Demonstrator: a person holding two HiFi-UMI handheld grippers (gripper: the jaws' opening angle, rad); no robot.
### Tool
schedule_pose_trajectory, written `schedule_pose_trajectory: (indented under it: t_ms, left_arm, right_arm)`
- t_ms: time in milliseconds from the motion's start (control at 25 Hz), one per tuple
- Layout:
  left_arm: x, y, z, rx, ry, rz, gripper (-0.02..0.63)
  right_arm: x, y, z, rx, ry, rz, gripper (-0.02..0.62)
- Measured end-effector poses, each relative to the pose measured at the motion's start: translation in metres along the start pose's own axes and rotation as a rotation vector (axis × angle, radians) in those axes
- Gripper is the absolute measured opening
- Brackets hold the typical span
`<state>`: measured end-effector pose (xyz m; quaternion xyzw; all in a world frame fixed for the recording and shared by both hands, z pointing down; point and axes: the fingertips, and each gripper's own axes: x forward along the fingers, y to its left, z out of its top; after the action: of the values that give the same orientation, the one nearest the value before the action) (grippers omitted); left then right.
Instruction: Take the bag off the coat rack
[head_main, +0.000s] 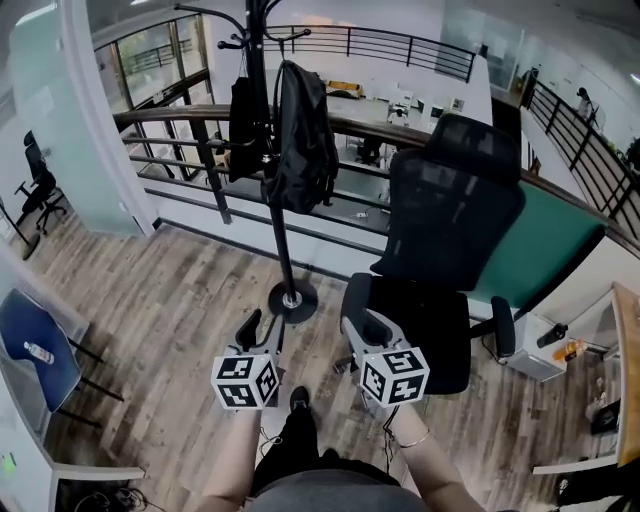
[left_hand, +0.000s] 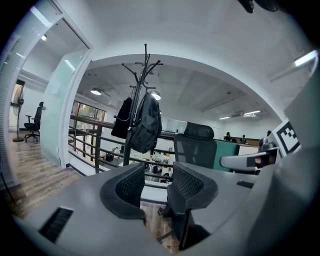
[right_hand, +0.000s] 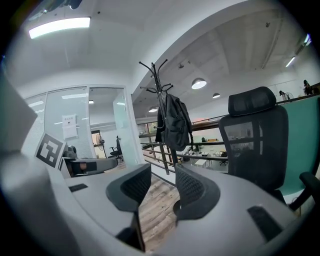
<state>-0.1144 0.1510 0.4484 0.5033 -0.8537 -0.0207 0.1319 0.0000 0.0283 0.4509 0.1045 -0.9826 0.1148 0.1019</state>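
- The bag (head_main: 303, 135), a dark backpack, hangs from an upper hook of the coat rack (head_main: 277, 215), against the right side of the pole and well clear of the floor.
- A second dark item (head_main: 245, 130) hangs on the rack's left side; I cannot tell whether it is a bag or a garment.
- The rack stands on a round base on the wooden floor (head_main: 170, 300), just in front of a railing (head_main: 180, 135).
- A black office chair (head_main: 450, 220) stands to the right of the rack, close beside it.
- The left gripper (head_main: 262, 328) is held low and near the person, well apart from the bag, its jaws partly open with nothing between them.
- The right gripper (head_main: 368, 328) is level with it, just in front of the chair seat, its jaws also partly open and empty.
- Both grippers point toward the rack.
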Motion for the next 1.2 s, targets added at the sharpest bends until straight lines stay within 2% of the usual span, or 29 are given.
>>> schedule_pose_trajectory:
  t_ms: [240, 680, 960, 1200]
  left_arm:
    - [0.063, 0.035, 0.042, 0.007, -0.033, -0.015, 0.176]
    - [0.162, 0.082, 0.134, 0.054, -0.103, -0.08, 0.201]
    - [0.205, 0.077, 0.187, 0.095, -0.15, -0.114, 0.227]
    - [0.238, 0.063, 0.223, 0.151, -0.177, -0.11, 0.247]
  right_arm:
    - [0.062, -0.02, 0.042, -0.026, -0.027, -0.021, 0.149]
    - [0.164, -0.048, 0.15, -0.107, -0.144, -0.085, 0.184]
    - [0.199, -0.065, 0.212, -0.128, -0.217, -0.095, 0.21]
    - [0.229, -0.07, 0.255, -0.215, -0.236, -0.065, 0.232]
